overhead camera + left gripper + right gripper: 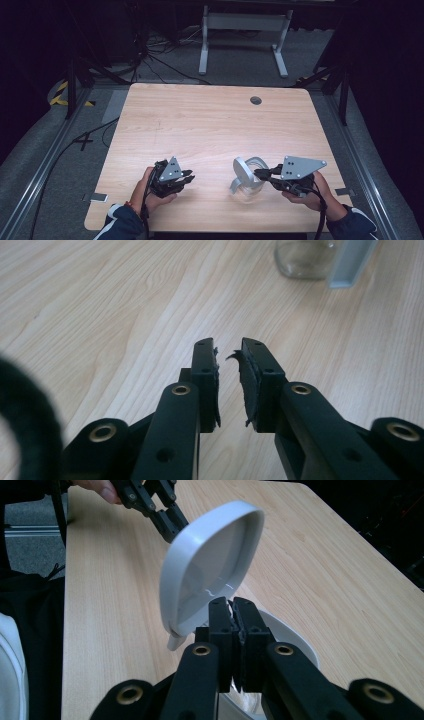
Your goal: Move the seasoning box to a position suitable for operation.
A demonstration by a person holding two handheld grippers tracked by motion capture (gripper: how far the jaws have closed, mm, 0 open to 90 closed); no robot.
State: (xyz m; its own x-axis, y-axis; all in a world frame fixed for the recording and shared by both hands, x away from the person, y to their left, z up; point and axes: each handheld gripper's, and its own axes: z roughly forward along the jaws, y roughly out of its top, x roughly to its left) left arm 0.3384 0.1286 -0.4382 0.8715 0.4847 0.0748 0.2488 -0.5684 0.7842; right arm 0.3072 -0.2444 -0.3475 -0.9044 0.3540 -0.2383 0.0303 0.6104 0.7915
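Clear glass jar (pixel 246 192) upright near table's front edge, right of centre. Its grey-white lid (pixel 243 171) flipped up, standing nearly vertical above mouth; we think it hinges at rim. Jar looks empty to us.

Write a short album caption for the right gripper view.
Right hand-held gripper pinches the glass jar's rim beside its raised white lid.

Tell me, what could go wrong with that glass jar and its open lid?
1. The lid stands up steeply and might flop down onto the right gripper, whose shut jaws sit at the jar's rim.
2. The jar is glass, and a tug could tip it. The left gripper is off to the side, holding nothing, so it isn't steadying the jar.
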